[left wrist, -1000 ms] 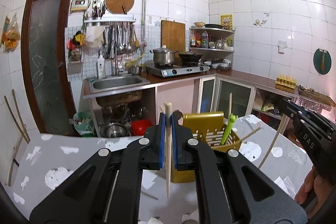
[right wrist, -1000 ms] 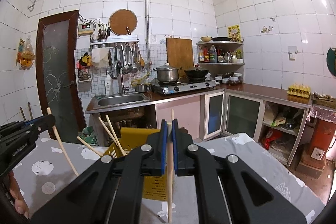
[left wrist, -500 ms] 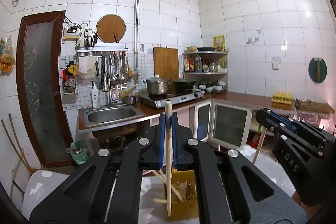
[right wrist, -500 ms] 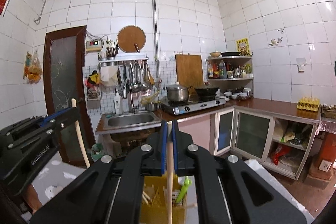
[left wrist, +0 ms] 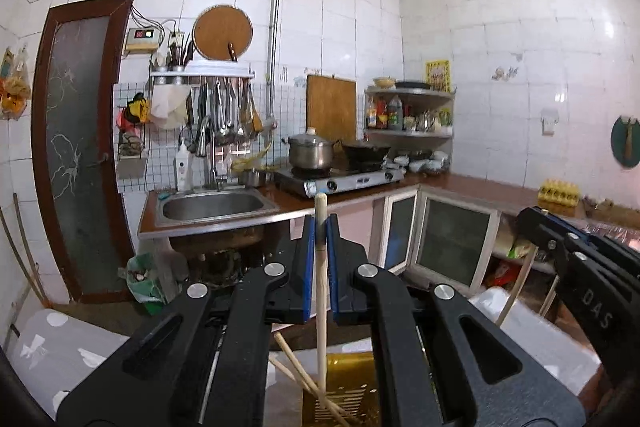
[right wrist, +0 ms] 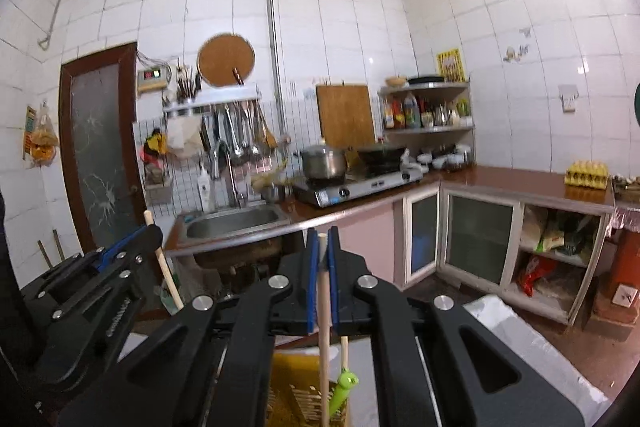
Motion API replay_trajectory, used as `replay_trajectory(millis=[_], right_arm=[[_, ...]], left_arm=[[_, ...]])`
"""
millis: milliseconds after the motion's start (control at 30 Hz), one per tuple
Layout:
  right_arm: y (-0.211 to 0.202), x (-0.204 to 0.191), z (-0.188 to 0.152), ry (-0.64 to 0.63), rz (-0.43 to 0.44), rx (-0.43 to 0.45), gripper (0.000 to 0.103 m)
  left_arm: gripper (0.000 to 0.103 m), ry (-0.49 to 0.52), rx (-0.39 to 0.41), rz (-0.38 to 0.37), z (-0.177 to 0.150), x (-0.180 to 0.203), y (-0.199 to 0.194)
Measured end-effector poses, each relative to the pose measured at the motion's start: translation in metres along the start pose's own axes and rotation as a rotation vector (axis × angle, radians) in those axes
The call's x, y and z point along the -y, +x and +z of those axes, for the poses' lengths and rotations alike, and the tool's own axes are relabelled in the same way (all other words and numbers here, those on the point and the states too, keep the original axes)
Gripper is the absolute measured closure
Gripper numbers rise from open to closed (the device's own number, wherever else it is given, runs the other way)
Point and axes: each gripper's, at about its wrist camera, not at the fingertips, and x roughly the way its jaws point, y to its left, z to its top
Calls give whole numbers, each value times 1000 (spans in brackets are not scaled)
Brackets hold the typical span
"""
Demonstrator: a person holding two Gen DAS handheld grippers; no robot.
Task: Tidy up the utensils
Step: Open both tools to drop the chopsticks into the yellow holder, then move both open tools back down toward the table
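The left gripper point(left wrist: 319, 235) was pinching one wooden chopstick point(left wrist: 321, 291) between its blue pads point(left wrist: 307, 267), near the thick upper end, stick hanging upright, its tip down inside the yellow basket point(left wrist: 352, 387). The right gripper point(right wrist: 323, 255) was clamped the same way on a second chopstick point(right wrist: 324, 327), again close to the top, its lower end dropping toward the same basket beside a green-handled utensil point(right wrist: 344, 385). By the look of them these sticks were light, stiff and smooth, likely to swivel in a top-end pinch; a hold nearer the middle would probably steady them. Two more chopsticks point(left wrist: 304, 377) leaned slanted in the basket, which was perforated plastic, glossy. It stood on a pale patterned tablecloth point(left wrist: 52, 343). Beyond: steel sink point(left wrist: 212, 205), white wall tiles, a round wooden board point(left wrist: 222, 33)
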Motion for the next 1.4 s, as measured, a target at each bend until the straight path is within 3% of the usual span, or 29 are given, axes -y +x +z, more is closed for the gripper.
replay_trajectory(millis=[167, 367, 433, 467, 500, 533, 567, 700, 767, 900, 1033, 1400], right_arm=[[15, 8, -30, -27, -14, -54, 98], [20, 15, -45, -48, -12, -107, 97], [19, 15, -44, -60, -13, -125, 96], [18, 16, -43, -70, -20, -136, 88], [17, 17, -42, -72, -23, -142, 77], [16, 18, -41, -72, -26, -147, 49], [14, 19, -38, -70, -36, -150, 42], [-5, 22, -35, -85, -52, -156, 42], [-19, 24, -36, -81, -66, -163, 35], [-47, 27, -44, -79, -99, -178, 26], [-71, 24, -64, -74, -112, -212, 22], [-99, -1, -172, -63, -75, -462, 22]], left_arm=[[98, 8, -80, 16, -38, -5, 23], [94, -7, -116, 27, -47, -21, 23], [72, -3, -115, 30, -43, -23, 18], [57, -2, -109, 29, -40, -25, 11], [50, -2, -97, 30, -36, -27, 5], [46, 1, -90, 31, -33, -28, -3], [36, 7, -95, 32, -27, -31, -11], [13, 6, -82, 31, -14, -44, -45], [5, 13, -83, 40, -11, -50, -62], [5, 19, -138, 48, -20, -63, -86], [5, -21, -243, 37, -44, -82, -95], [5, -64, -548, 60, -151, -123, -98]])
